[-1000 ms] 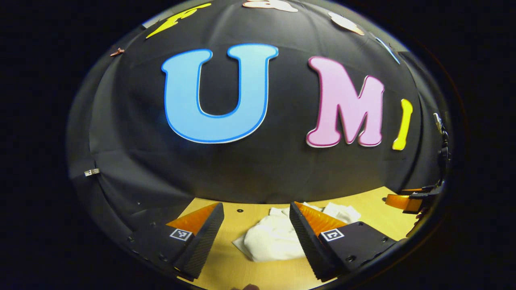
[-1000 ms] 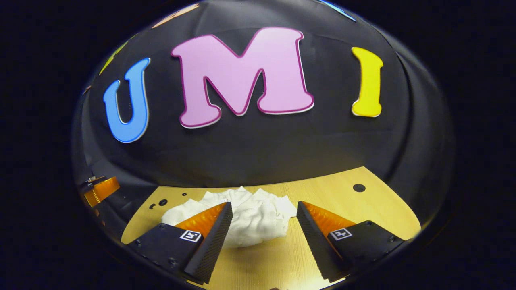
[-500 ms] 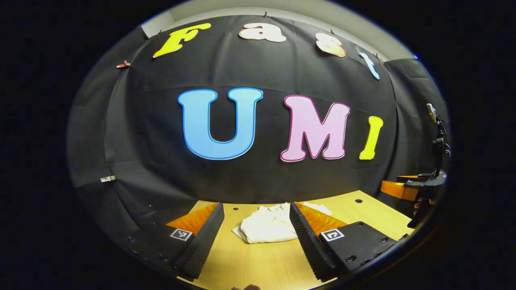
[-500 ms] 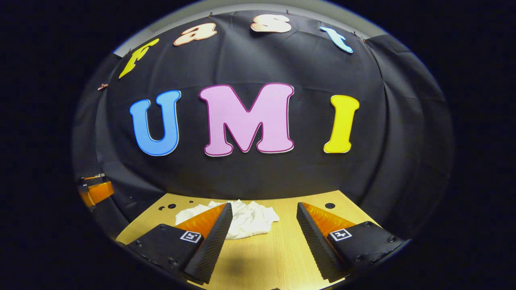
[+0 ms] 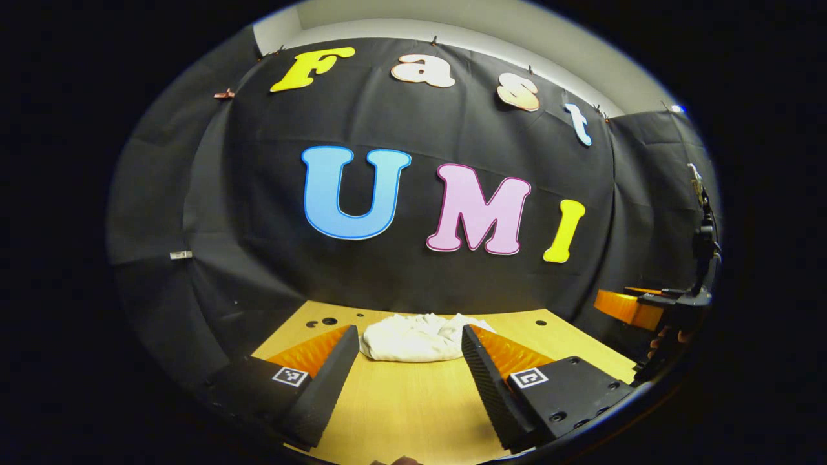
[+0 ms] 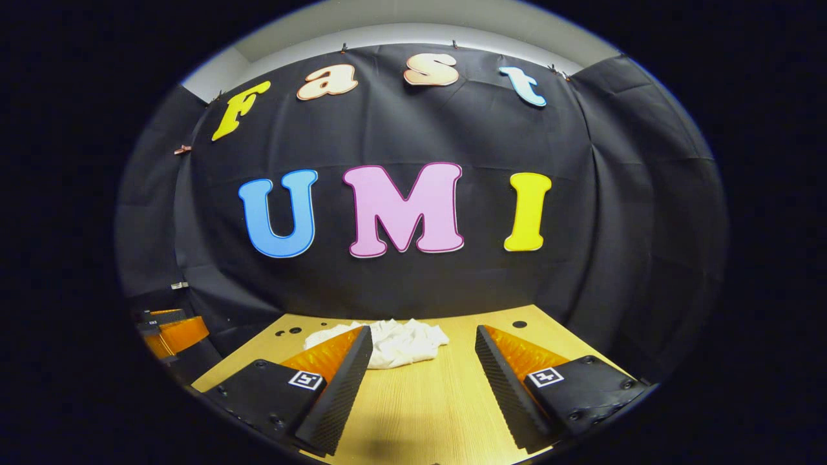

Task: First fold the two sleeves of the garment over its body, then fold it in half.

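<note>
A white garment [image 5: 413, 337] lies in a crumpled heap near the far edge of the wooden table [image 5: 413, 407], close to the black cloth wall. In the right gripper view the same white garment [image 6: 397, 341] sits partly behind my left finger. My left gripper [image 5: 410, 339] is open, held well back from the heap, with nothing between its fingers. My right gripper [image 6: 423, 339] is also open and holds nothing, at a similar distance. The right gripper [image 5: 636, 309] shows orange at the right edge of the left gripper view, and the left gripper [image 6: 171, 332] shows at the left edge of the right gripper view.
The wooden table [image 6: 413, 413] has small dark holes [image 6: 519, 324] near its far corners. Bare wood stretches between both grippers and the garment. The black cloth wall rises right behind the table's far edge.
Both grippers have drawn back from the garment and stayed open. The heap now looks smaller and farther off in both views, and more of the table shows in front of it.
</note>
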The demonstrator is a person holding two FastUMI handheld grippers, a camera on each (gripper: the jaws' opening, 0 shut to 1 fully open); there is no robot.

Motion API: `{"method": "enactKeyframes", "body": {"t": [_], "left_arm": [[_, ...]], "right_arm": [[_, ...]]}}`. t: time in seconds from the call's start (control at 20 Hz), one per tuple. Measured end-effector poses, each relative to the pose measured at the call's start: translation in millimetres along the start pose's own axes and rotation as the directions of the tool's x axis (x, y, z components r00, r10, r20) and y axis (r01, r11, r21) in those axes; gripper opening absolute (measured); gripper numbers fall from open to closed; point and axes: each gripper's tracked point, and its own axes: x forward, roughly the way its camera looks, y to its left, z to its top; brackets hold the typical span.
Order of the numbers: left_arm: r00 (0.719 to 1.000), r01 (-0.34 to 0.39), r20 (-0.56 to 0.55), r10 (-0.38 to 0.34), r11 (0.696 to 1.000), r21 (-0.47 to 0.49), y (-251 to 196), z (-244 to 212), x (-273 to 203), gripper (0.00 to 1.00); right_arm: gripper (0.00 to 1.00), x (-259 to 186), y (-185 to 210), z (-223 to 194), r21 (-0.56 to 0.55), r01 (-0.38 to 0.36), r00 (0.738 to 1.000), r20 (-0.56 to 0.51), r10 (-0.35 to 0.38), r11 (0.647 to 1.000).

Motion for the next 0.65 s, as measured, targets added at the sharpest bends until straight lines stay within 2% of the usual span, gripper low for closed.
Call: {"method": "enactKeyframes", "body": {"t": [0.1, 0.15, 0.2, 0.3, 0.65], "left_arm": [[0.999, -0.05, 0.015, 0.05, 0.999, -0.003, 3, -5, -10, 0.97], [0.997, -0.078, 0.022, 0.078, 0.997, -0.012, 7, -6, -14, 0.92], [0.996, -0.087, 0.026, 0.088, 0.996, -0.023, 4, -8, -18, 0.98], [0.995, -0.096, 0.032, 0.097, 0.995, -0.017, 0, -10, -21, 0.98], [0.992, -0.124, 0.017, 0.124, 0.992, 0.0, 0, -20, -25, 0.98]], "right_arm": [[0.98, -13, -1, -3, 0.036, 0.011, 1.0, 0.005, -0.011, 0.999], [0.98, -17, -1, -4, 0.038, 0.006, 1.0, 0.013, -0.007, 0.999], [0.98, -20, -1, -5, 0.019, -0.001, 1.0, 0.012, 0.0, 1.0], [0.98, -30, -8, -11, -0.007, 0.008, 1.0, 0.011, -0.008, 1.0], [0.98, -29, -1, -28, 0.019, -0.024, 0.999, -0.047, 0.025, 1.0]]}}
